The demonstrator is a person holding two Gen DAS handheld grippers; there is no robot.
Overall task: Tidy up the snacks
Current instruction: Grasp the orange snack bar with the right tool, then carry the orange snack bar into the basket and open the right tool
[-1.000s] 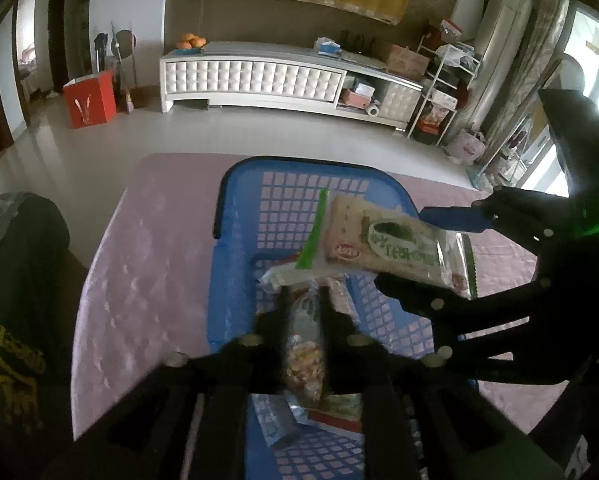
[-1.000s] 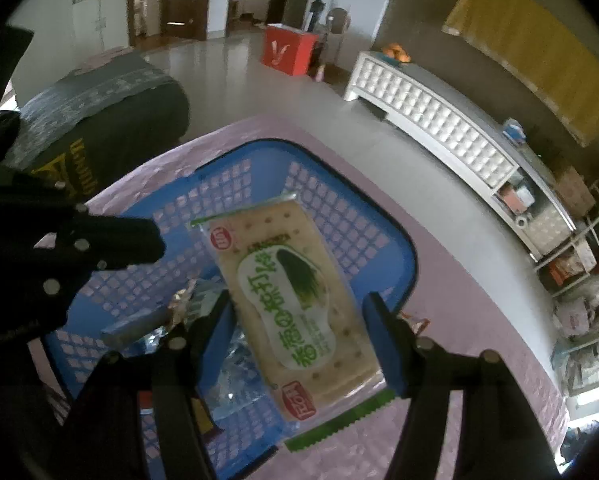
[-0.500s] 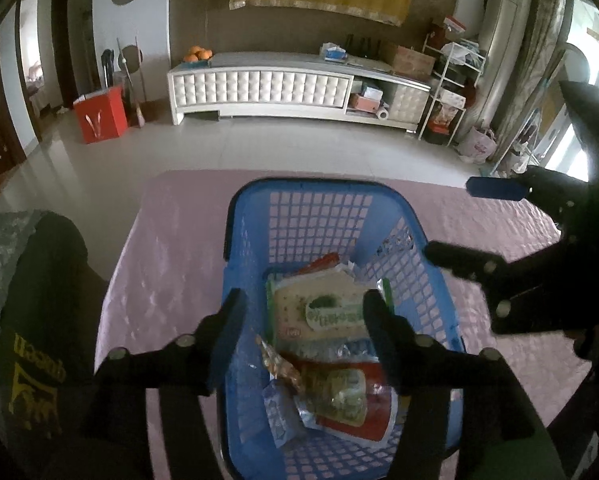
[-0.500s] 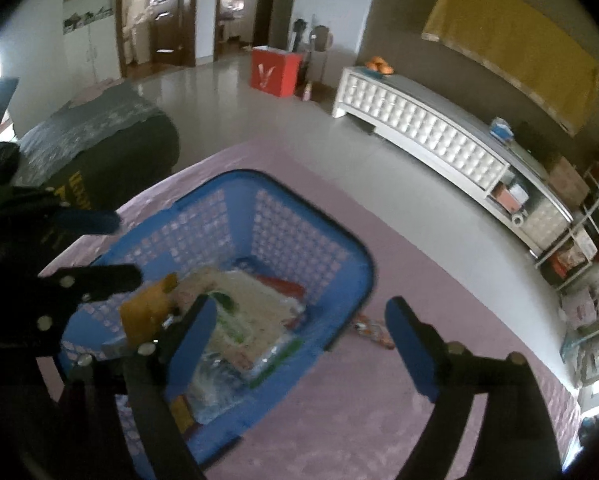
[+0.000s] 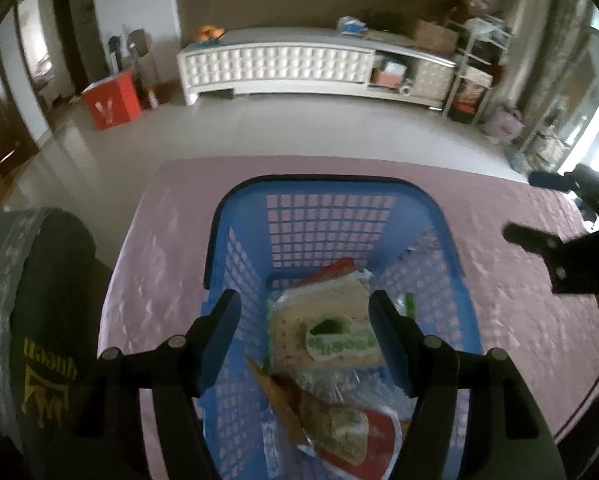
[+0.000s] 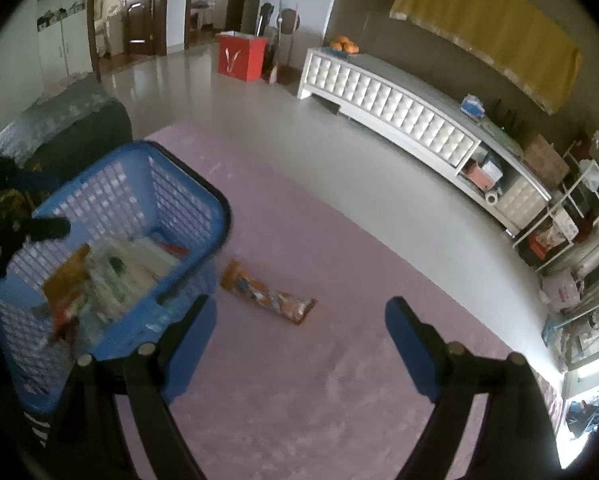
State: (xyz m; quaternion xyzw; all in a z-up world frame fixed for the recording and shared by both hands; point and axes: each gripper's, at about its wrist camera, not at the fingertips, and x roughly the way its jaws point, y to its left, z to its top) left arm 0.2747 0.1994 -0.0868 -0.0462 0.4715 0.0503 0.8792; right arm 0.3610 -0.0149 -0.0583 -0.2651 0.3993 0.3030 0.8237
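Lying ahead of your right gripper [image 6: 299, 344], wide and empty, the orange packet [image 6: 268, 292] runs crosswise beside the basket [image 6: 187, 184]; left gripper [image 5: 303, 336], jaws opening, empty, is farther.

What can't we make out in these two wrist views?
- Left wrist: near end of the blue basket, cut off by the bottom edge and covered by the left tool, whose jaws are opening over it, empty.
- Left wrist: the packets under the cracker pack, overlapped and blurred.
- Right wrist: the basket's contents, motion-blurred; print on the orange packet too small.
- Right tool: open, empty.
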